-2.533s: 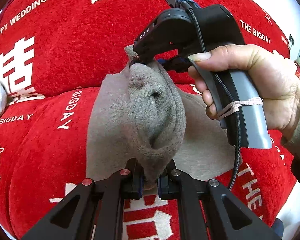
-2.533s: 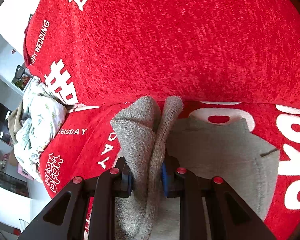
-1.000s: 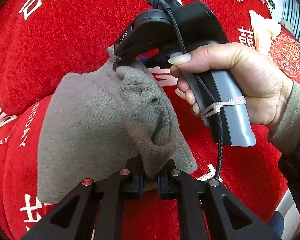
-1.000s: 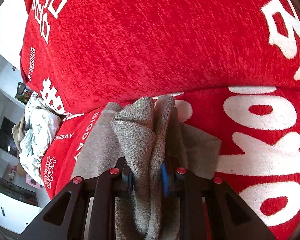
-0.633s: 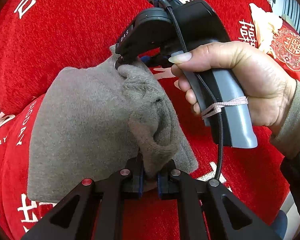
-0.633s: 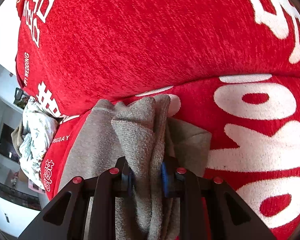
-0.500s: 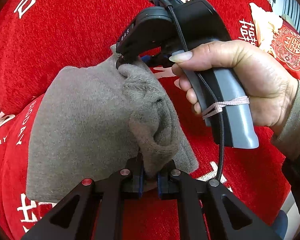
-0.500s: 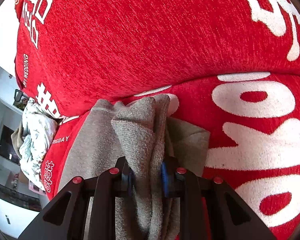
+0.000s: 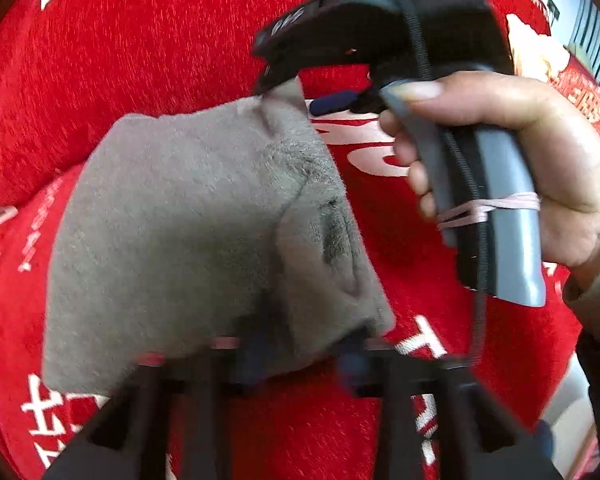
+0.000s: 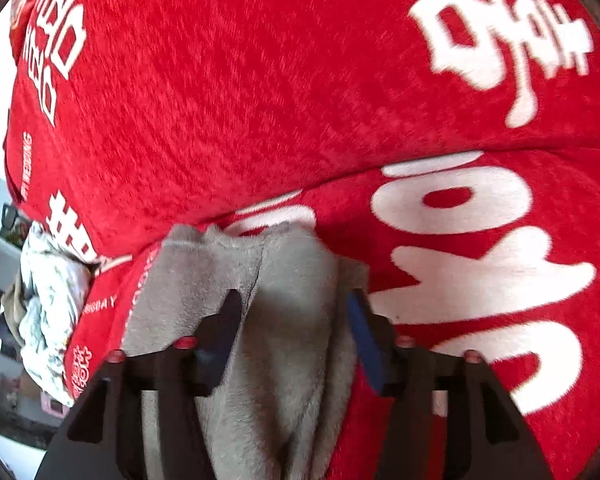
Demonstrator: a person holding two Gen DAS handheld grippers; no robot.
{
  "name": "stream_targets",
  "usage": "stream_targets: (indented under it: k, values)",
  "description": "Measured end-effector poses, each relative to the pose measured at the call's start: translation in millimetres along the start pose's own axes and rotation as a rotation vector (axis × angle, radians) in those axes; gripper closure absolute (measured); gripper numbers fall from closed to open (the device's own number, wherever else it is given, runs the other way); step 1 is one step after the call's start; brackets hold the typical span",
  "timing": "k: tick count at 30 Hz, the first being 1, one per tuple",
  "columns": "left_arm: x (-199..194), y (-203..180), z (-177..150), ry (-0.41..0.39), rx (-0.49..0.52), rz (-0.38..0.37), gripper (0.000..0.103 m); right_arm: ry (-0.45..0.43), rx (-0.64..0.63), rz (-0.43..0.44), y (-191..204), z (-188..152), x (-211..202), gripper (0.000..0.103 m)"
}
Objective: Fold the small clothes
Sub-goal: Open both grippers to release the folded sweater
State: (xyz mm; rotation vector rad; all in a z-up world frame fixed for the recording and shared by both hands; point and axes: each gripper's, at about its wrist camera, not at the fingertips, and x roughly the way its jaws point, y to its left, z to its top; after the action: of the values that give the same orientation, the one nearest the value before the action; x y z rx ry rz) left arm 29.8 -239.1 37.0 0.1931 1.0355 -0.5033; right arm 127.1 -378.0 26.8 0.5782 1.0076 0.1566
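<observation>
Grey knit garment (image 9: 172,216) – soft, light, floppy; best pinched at folded corners. Left gripper (image 9: 300,360) and right gripper (image 10: 292,332) – both spread apart, holding nothing.

The right claw (image 10: 294,330) has its two black fingers spread apart, with a grey fuzzy knit garment (image 10: 284,344) bunched between them; the blue-padded finger (image 10: 362,336) stands just off the cloth's edge. The garment lies on a red plush cover with white lettering and Chinese characters (image 10: 260,92). At the far left edge sits a crumpled white floral-print cloth (image 10: 50,308), well apart from the garment.
</observation>
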Motion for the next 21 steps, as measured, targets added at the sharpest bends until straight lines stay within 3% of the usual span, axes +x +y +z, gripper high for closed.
stream_targets:
  k: [1,2,8,15,18,21]
  values:
    - [-3.4,2.9,-0.6,-0.012,-0.02,-0.005,0.033,-0.016,-0.011,-0.006,2.2,-0.6,-8.6,0.036]
    - [-6.3,5.2,-1.3,-0.025,-0.035,-0.001,0.031,-0.027,-0.016,-0.007,3.7,-1.4,-14.5,0.031]
    - [-15.0,18.6,-6.4,-0.009,-0.059,-0.029,0.031,-0.055,-0.066,0.031,27.0,-13.0,-41.3,0.028]
    - [-28.3,26.1,-13.9,-0.018,-0.057,-0.01,0.031,0.019,-0.167,0.153,65.6,-39.4,-32.0,0.028]
    - [-33.5,32.3,-16.8,-0.021,-0.065,0.012,0.031,0.062,-0.151,0.098,59.6,-47.9,-12.5,0.028]
    - [-36.6,38.2,-18.8,-0.024,-0.069,0.025,0.031,0.052,-0.096,0.04,38.3,-51.2,-3.5,0.028]
